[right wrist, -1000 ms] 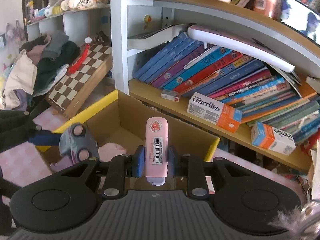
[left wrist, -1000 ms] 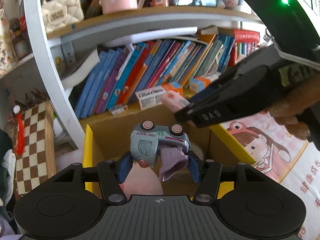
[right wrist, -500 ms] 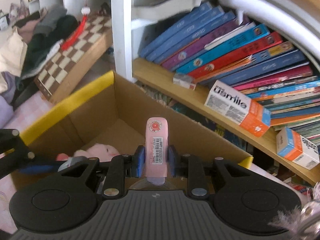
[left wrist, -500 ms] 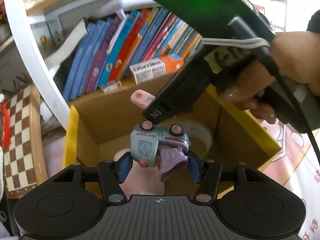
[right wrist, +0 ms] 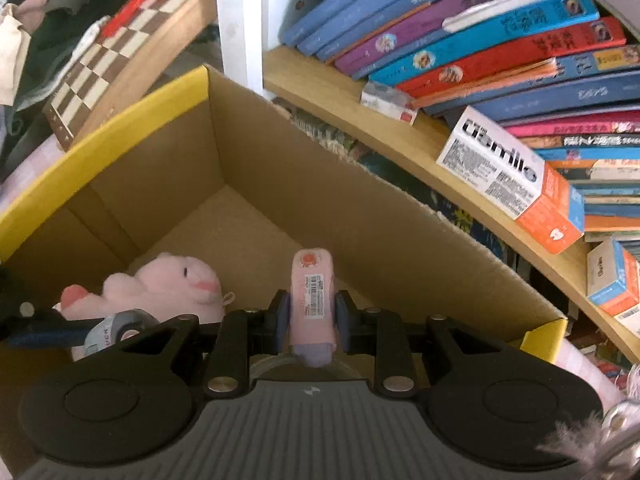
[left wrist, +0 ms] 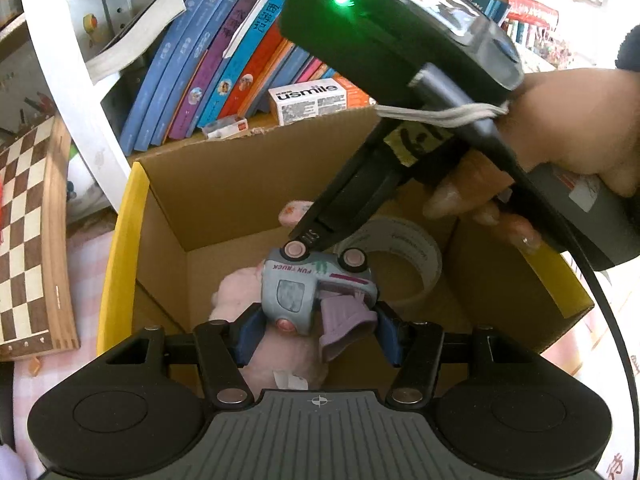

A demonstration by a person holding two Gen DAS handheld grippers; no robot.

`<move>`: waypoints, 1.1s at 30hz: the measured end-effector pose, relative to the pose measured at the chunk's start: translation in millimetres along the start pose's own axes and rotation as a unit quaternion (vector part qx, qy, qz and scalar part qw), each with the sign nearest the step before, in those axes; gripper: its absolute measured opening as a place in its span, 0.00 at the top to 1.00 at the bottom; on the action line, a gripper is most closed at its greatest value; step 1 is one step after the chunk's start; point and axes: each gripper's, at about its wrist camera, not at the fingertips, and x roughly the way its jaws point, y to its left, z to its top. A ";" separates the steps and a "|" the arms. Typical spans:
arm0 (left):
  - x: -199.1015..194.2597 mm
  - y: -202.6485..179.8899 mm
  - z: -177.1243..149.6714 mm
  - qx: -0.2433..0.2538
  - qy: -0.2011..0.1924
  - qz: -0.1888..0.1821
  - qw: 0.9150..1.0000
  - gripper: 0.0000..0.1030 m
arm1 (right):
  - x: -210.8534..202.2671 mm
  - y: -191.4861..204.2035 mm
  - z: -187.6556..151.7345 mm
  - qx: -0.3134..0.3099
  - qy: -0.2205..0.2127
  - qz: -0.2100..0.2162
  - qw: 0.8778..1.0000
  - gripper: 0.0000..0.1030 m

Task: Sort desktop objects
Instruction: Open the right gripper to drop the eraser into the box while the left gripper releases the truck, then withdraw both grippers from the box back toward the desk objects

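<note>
My left gripper [left wrist: 316, 330] is shut on a grey toy truck [left wrist: 312, 288] with pink wheels and a purple part, held over the open cardboard box [left wrist: 224, 188]. My right gripper [right wrist: 312, 316] is shut on a slim pink tube-shaped item [right wrist: 312, 300] with a barcode label, also over the box [right wrist: 320, 200]. In the left wrist view the right gripper and the hand [left wrist: 560, 132] holding it reach in from the upper right, above the truck. A pink plush toy [right wrist: 160, 284] and a roll of clear tape [left wrist: 400, 260] lie on the box floor.
The box has yellow-edged flaps [left wrist: 120, 240]. Behind it a wooden shelf holds leaning books [right wrist: 480, 32] and white-and-orange cartons [right wrist: 516, 176]. A white shelf post [left wrist: 68, 68] and a folded chessboard [left wrist: 28, 240] stand to the left. Clothes [right wrist: 48, 8] are piled far left.
Both grippers have sunk toward the box and tilted downward, keeping hold of the truck and the pink item. The right gripper now crosses over the truck in the left wrist view.
</note>
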 end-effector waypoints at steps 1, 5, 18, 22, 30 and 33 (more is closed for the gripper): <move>-0.2 -0.3 -0.3 0.001 0.000 0.002 1.000 0.44 | 1.2 -0.5 0.3 0.002 0.003 0.001 1.000 0.77; -0.8 -0.1 -1.0 0.003 -0.003 0.008 1.000 0.42 | 3.3 -1.6 0.3 0.011 0.006 0.006 1.000 0.77; -12.4 5.9 -0.8 -0.006 -0.013 0.045 0.999 0.16 | -11.0 1.1 -3.7 0.021 -0.023 -0.005 1.000 0.40; -22.8 5.2 -2.6 -0.003 -0.024 0.048 0.999 0.15 | -23.7 -2.7 -4.4 0.030 -0.040 -0.010 0.999 0.37; -47.0 6.6 -0.2 -0.018 -0.076 0.049 0.996 0.10 | -61.8 -4.9 -8.1 0.048 -0.081 -0.007 0.996 0.30; -56.4 7.7 -1.2 -0.023 -0.092 0.049 0.994 0.10 | -77.3 -2.9 -12.5 0.053 -0.095 -0.007 0.994 0.30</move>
